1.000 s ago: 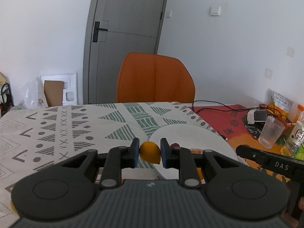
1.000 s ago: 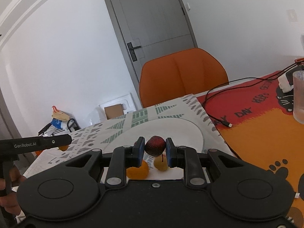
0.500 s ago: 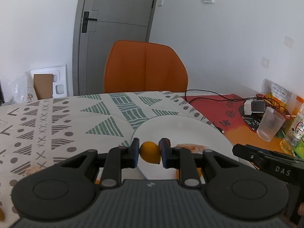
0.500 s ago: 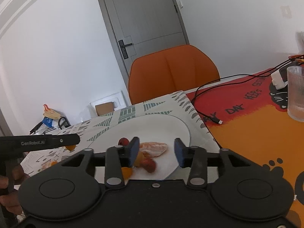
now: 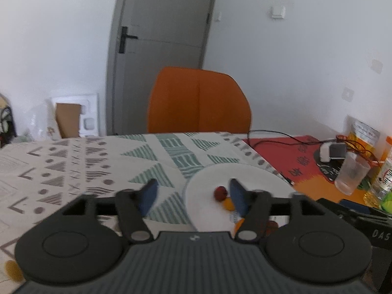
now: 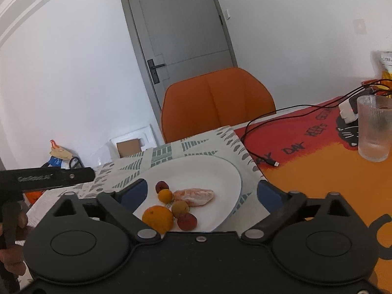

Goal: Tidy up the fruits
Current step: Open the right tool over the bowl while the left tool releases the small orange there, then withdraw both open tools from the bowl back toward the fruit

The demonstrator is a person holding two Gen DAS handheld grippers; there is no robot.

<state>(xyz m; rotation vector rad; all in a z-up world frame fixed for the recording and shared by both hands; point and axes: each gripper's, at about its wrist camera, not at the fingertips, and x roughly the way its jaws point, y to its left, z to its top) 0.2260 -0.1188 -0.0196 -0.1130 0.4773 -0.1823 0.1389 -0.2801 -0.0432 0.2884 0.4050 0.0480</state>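
Note:
A white plate (image 6: 220, 171) lies on the patterned tablecloth and holds several fruits: an orange (image 6: 158, 218), a small yellow fruit (image 6: 165, 195), a tan fruit (image 6: 180, 208), two dark red fruits (image 6: 162, 185) (image 6: 187, 221) and a pink peeled segment (image 6: 194, 194). My right gripper (image 6: 203, 193) is open and empty above the plate's near edge. My left gripper (image 5: 192, 197) is open and empty at the plate's (image 5: 257, 178) left rim, with a red fruit (image 5: 220, 192) and a yellow fruit (image 5: 228, 203) beside its right finger.
An orange chair (image 5: 198, 100) stands behind the table. To the right lie a red-orange mat (image 6: 318, 161), a black cable (image 6: 269, 122), a ribbed glass (image 6: 373, 132) and bottles (image 5: 382, 178). A small orange fruit (image 5: 11, 269) lies on the cloth at the near left.
Both grippers opened. The right one let go of the dark red fruit, the left one let go of the yellow fruit; both fruits now lie on the plate.

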